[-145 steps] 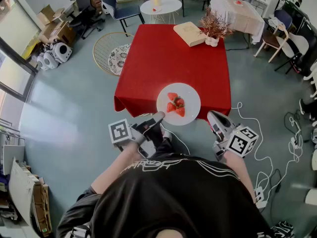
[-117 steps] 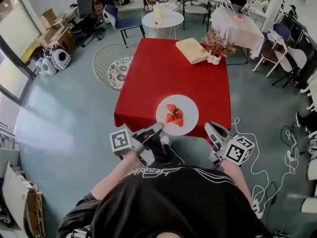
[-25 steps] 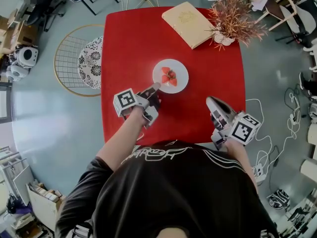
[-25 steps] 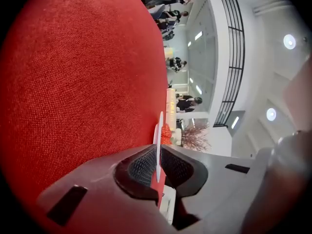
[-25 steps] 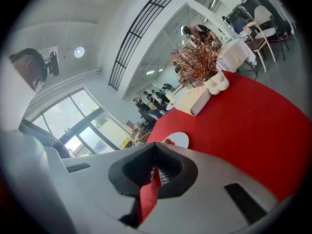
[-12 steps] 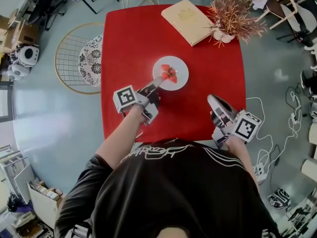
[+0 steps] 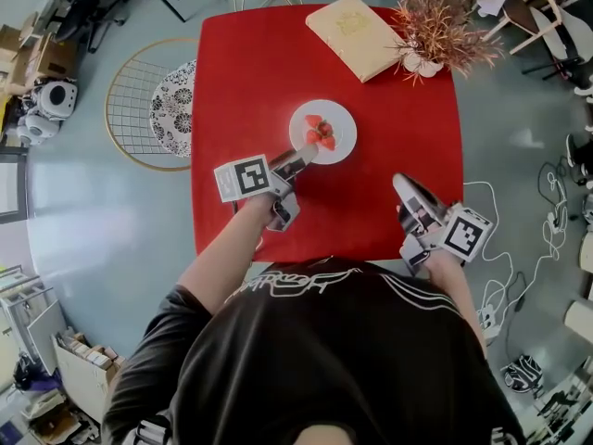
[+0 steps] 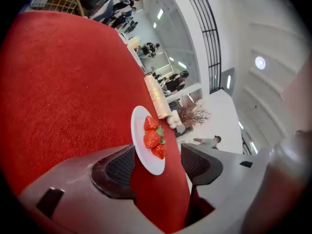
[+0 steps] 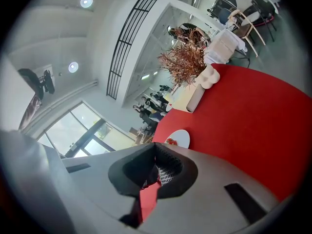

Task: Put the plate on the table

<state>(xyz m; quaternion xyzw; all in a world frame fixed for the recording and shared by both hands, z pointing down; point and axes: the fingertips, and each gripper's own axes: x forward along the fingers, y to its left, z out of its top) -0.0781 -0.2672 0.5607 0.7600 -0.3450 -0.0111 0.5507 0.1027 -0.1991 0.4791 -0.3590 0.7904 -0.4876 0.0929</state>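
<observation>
- While the left gripper (image 7: 298, 160) (image 8: 156, 165) is opening its jaws, the near rim of the white plate (image 7: 341, 137) (image 8: 138, 139) lies between the two pads; neither pad presses on it.
- Plate sits flat on the red table (image 7: 250, 63) (image 8: 58, 91), centre of the head view, slightly above the middle of the frame.
- Three strawberries (image 7: 320, 130) (image 8: 152, 138) clustered on the plate.
- Left gripper reaches in from the lower left of the plate, its tip at the rim.
- Right gripper (image 7: 406, 191) (image 9: 158, 172) is at centre right of the head view, over the table's near edge and well apart from the plate. Its pads are pressed together with nothing between them.
- Tan book (image 7: 357, 24) at top centre of the table.
- Dried plant in a pale vase (image 7: 435, 31) just right of the book, near the table's upper right corner.
</observation>
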